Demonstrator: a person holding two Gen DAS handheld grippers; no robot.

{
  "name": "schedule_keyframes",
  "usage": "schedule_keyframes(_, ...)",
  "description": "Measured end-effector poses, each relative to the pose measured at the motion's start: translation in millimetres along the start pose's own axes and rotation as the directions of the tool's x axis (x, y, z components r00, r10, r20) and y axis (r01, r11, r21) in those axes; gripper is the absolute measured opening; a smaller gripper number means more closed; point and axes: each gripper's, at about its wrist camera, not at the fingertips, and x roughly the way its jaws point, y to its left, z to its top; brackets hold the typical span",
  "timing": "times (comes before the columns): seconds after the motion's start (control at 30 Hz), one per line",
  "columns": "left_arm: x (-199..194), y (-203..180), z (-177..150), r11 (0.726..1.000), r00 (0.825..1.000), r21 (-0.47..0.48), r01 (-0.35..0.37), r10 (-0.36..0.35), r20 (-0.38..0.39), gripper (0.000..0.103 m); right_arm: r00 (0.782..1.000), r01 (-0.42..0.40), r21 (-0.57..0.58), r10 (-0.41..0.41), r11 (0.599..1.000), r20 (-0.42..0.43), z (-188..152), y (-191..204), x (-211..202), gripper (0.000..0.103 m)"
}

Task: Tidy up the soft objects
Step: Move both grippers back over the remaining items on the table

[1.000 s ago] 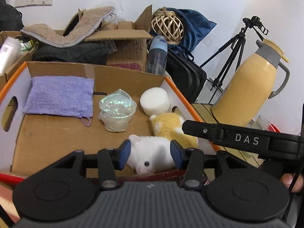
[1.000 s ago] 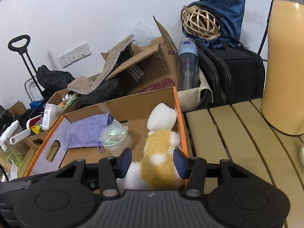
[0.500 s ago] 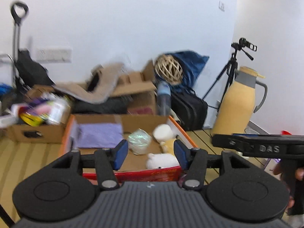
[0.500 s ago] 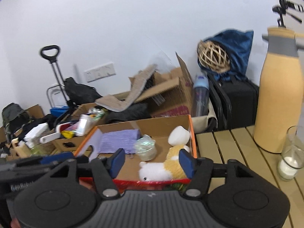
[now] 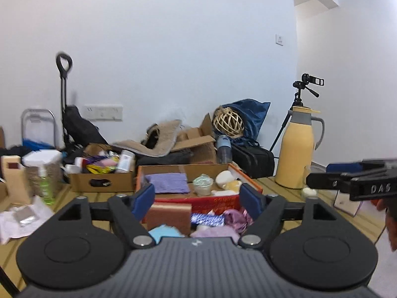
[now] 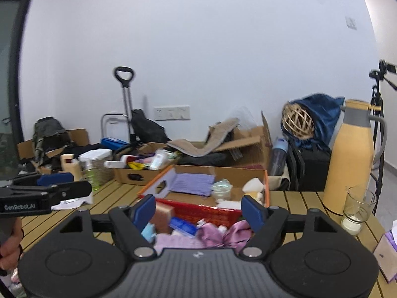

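Done: white and yellow plush toys (image 5: 227,189) are seen lying in the cardboard box (image 5: 248,177) at its right wall, beside the purple cloth (image 5: 168,182) | Left: a soft pile (image 6: 198,236) is waiting at the table's near edge | left gripper (image 5: 197,200), right gripper (image 6: 198,211): jaws just spread wide, nothing held

Yellow thermos jug (image 5: 297,149) upright at right on slatted table (image 6: 305,198). Glass candle (image 6: 357,206) just beside it, lower right. Camera tripod (image 5: 301,99) behind. Wicker ball (image 5: 228,121) on blue bag (image 5: 253,114), centre right. Trolley handle (image 5: 64,62) upper left.
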Motion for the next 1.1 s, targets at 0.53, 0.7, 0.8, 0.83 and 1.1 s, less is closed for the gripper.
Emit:
schedule_keyframes(0.53,-90,3,-112,0.993,0.983,-0.032,-0.11,0.104,-0.148,0.103,0.994,-0.054,-0.002,0.054,0.999,-0.092,-115,67,-75,0.088)
schedule_keyframes(0.7,-90,7,-118,0.992,0.98,-0.03,-0.12,0.114,-0.161,0.103,0.986,-0.055,0.02,0.058,0.998,-0.155,-136,72,-73,0.088)
schedule_keyframes(0.8,-83,9,-118,0.992,0.98,-0.042,-0.119,0.11,-0.168,0.103,0.986,-0.053,0.028,0.057,0.998,-0.156,-137,72,-70,0.088)
schedule_keyframes(0.83,-79,10,-118,0.992,0.979,-0.047,-0.116,0.107,-0.173,0.103,0.986,-0.053,0.031,0.057,0.998,-0.155,-137,72,-68,0.088)
schedule_keyframes(1.1,-31,17,-121,0.992,0.97,-0.067,-0.108,0.09,-0.225,0.103,0.981,-0.021,0.078,0.036,0.997,-0.19,-140,54,-33,0.088)
